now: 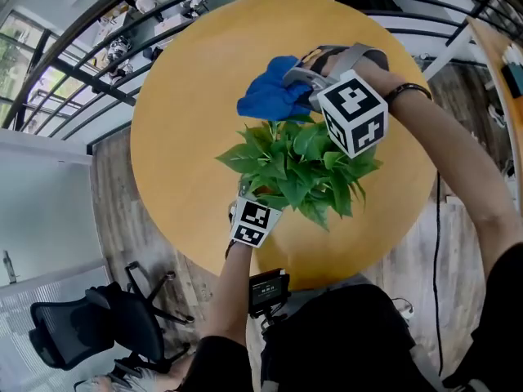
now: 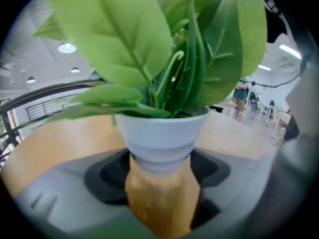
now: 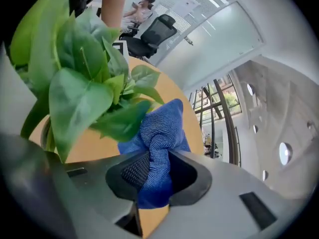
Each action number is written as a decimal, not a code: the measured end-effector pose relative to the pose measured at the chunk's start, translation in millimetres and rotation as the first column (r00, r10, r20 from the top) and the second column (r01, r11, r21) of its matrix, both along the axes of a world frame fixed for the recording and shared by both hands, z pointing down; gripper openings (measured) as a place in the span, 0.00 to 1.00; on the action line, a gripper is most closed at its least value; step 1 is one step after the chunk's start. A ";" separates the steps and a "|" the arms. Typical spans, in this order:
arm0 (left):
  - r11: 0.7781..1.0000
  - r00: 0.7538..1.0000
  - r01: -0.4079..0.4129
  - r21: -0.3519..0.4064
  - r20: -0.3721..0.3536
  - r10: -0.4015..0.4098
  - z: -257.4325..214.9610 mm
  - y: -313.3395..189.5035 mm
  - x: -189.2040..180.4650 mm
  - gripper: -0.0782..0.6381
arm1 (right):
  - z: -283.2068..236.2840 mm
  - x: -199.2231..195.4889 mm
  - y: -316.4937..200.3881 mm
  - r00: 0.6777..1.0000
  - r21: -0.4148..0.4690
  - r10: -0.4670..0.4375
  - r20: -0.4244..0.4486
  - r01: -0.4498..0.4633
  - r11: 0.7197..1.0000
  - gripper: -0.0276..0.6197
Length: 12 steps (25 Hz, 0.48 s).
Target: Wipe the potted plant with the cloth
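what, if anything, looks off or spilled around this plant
Nothing stands out. The potted plant stands upright on the round table, its white pot gripped between the left gripper's jaws. The right gripper clamps the blue cloth beside the leaves. No spilled soil or water shows.

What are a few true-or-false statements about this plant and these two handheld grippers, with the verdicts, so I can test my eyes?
1. The right gripper is clamped on a blue cloth. True.
2. The plant grows in a black pot. False: the pot is white.
3. The table is round. True.
4. The left gripper holds a spray bottle. False: its jaws grip the pot near its base.
5. The cloth lies spread flat on the table. False: it is bunched up in the right gripper, beside the leaves.
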<state>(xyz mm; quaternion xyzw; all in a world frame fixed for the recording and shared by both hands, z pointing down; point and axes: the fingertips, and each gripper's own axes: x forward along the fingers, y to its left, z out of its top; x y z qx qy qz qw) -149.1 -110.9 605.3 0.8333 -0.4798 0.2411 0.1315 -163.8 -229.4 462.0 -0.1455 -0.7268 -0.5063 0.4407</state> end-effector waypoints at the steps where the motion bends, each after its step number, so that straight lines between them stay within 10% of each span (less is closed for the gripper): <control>1: 1.000 1.000 0.000 0.000 0.001 0.000 -0.8 -1.1 -0.1 0.63 | 6.7 9.4 -7.4 0.999 -0.015 0.033 -0.010 -0.033 0.999 0.20; 8: 1.000 1.000 -0.007 -0.001 -0.002 0.007 -2.8 0.2 -0.6 0.63 | 73.6 100.6 -24.0 0.959 -0.090 0.255 -0.124 -0.267 0.960 0.20; 12: 1.000 1.000 -0.001 -0.005 0.000 0.001 -0.3 0.0 0.6 0.63 | 95.0 170.3 -15.1 0.895 -0.187 0.439 -0.082 -0.447 0.875 0.20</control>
